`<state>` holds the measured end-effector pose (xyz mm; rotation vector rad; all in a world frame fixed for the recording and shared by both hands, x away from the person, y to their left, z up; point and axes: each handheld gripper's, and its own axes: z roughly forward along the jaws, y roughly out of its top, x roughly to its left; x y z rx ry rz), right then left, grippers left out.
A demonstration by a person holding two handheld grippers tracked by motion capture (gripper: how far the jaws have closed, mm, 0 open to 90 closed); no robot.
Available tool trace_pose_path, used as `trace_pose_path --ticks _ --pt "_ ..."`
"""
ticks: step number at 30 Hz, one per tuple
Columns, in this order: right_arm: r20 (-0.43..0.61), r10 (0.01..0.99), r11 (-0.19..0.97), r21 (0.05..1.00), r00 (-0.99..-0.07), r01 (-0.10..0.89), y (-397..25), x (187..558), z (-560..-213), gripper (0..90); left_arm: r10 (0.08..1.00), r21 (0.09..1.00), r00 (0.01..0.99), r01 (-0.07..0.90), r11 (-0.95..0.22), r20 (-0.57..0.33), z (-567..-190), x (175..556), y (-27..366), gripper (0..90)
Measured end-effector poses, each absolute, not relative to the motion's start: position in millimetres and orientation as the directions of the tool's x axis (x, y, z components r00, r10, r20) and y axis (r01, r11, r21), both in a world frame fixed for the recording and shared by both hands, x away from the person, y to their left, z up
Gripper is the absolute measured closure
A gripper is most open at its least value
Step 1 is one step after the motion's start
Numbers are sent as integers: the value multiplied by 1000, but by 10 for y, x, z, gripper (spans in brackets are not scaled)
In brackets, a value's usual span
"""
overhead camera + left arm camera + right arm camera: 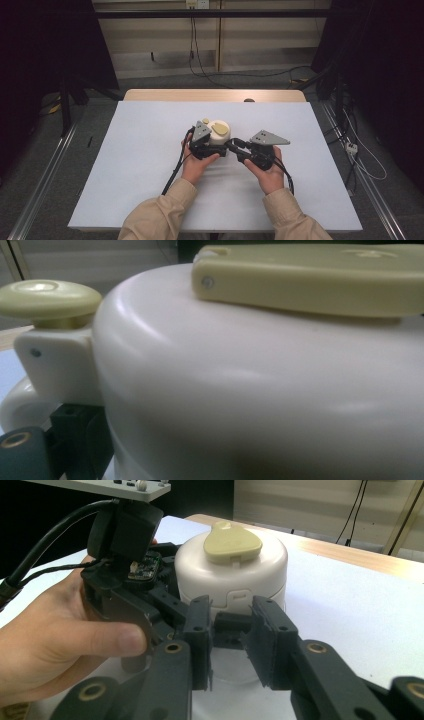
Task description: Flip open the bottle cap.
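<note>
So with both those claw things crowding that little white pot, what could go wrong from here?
1. The right gripper has its jaws open around a small tab low on the white container; if they close off-centre, they could slip off it.
2. The left gripper sits tight against the container, so a pull from the right might tip or slide it across the white table cover.
3. The two grippers are close enough to knock together.

pot (232, 575): cream white | lid tab (232, 542): pale yellow | claws: black

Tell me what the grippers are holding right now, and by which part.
The left gripper seems clamped on the white container, low on its side. The right gripper stands open near its base, gripping nothing.
</note>
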<state>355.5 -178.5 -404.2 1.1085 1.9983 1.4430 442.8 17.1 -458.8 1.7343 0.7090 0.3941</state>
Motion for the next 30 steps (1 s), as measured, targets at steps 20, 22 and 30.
trace_pose_path --ticks 20,22,30 --pt "103 802 152 917 -588 368 -1733 3659 -4044 900 643 955 759 255 -153 -100 -4588 4428 168 59" --pt "100 801 158 915 -591 370 -1717 3663 -4038 900 646 955 757 255 -153 -99 -4588 4426 168 59" --pt "82 802 174 915 -591 364 -1685 3695 -3977 900 645 955 758 254 -155 -97 -4587 4426 167 59"
